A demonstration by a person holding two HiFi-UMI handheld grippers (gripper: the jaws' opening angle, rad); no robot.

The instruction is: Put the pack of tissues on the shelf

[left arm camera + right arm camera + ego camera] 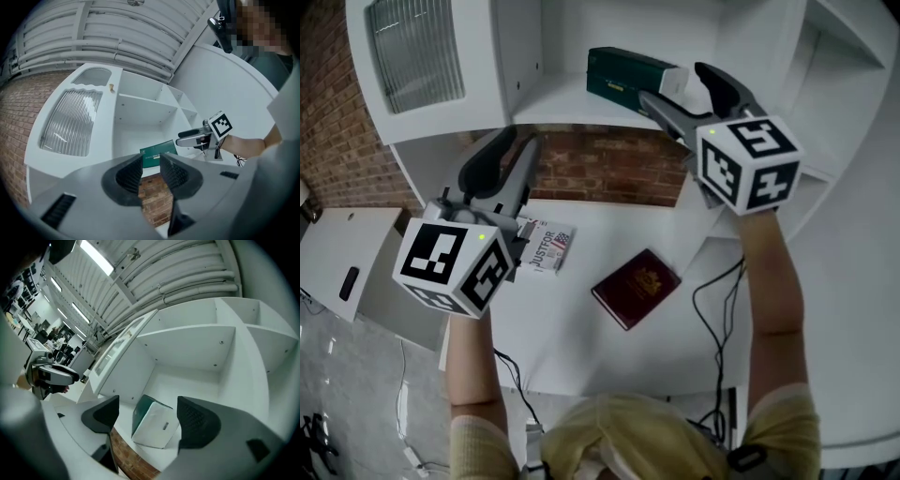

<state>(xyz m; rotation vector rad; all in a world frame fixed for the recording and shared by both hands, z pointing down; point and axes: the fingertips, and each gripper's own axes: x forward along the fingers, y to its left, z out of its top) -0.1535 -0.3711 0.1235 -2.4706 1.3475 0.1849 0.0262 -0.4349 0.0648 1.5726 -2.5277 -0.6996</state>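
Two tongs are raised before a white shelf unit. The right tongs are released, jaws wide apart, and aimed into an open compartment. Seen along them, the pack falls in the gap, but neither jaw touches it. The pack is green with a white end. It lies on the shelf near the front edge, turned at an angle so the white end faces the right tongs.

The left tongs are lower and further left, over the table, and point up toward the same compartment. Their jaws stand a narrow gap apart with nothing between them. Through that gap the green side of the pack shows well beyond, on the shelf.

On the table a dark red booklet lies near the middle. A small printed card lies to its left, just beside the left tongs in the head view. A brick wall shows between shelf and table. A black cable trails over the table's right side.
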